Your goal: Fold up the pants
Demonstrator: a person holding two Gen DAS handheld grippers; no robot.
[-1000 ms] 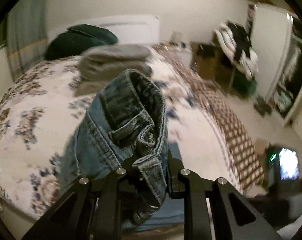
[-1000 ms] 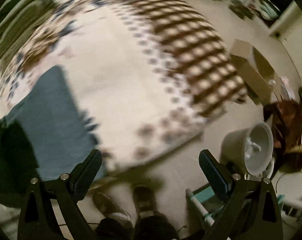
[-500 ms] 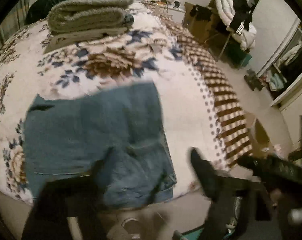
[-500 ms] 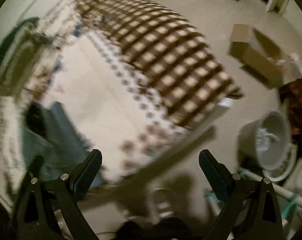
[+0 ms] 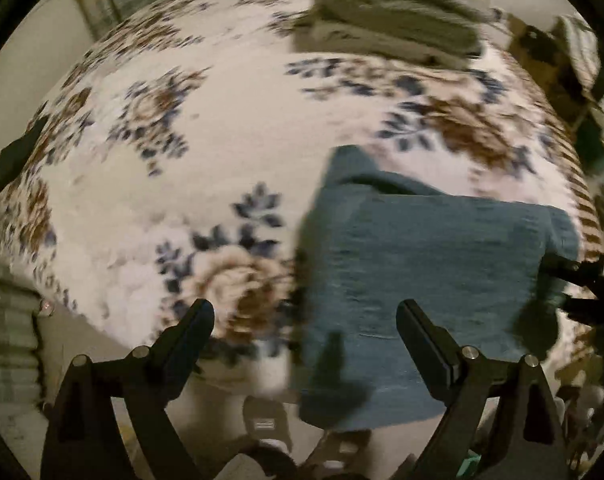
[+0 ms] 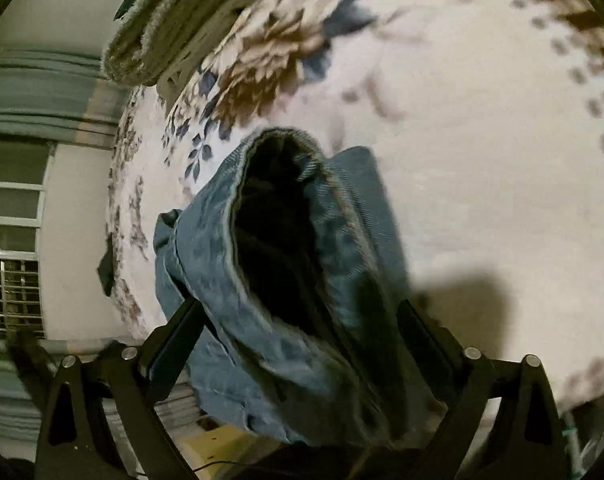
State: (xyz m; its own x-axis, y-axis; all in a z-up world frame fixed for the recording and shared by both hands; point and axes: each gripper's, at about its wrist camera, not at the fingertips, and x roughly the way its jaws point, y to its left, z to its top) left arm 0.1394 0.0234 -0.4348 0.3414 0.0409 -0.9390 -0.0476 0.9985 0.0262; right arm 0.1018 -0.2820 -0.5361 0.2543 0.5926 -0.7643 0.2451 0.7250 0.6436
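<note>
Blue jeans (image 5: 421, 260) lie folded flat on the floral blanket (image 5: 222, 140) at the bed's near edge, a little of them over the edge. My left gripper (image 5: 305, 312) hovers above that edge, open and holding nothing, with the jeans' left side under its right finger. In the right wrist view a bunched, gaping end of the jeans (image 6: 206, 260) sits between the fingers of my right gripper (image 6: 300, 312). Its jaws are closing around the denim, and I see no firm pinch. The right gripper's black body (image 5: 577, 280) shows at the jeans' right edge.
A stack of folded grey-green cloths (image 5: 389, 32) rests at the far side of the bed, also seen as a stack (image 6: 170, 28) in the right wrist view. A small black object (image 5: 18, 156) lies at the bed's left edge. A person's shoe (image 5: 266, 420) stands below on the floor.
My left gripper let go of the jeans' waistband, opened wide and swung left over the bed. The jeans dropped flat. My right gripper swung from above the floor onto the jeans and narrowed.
</note>
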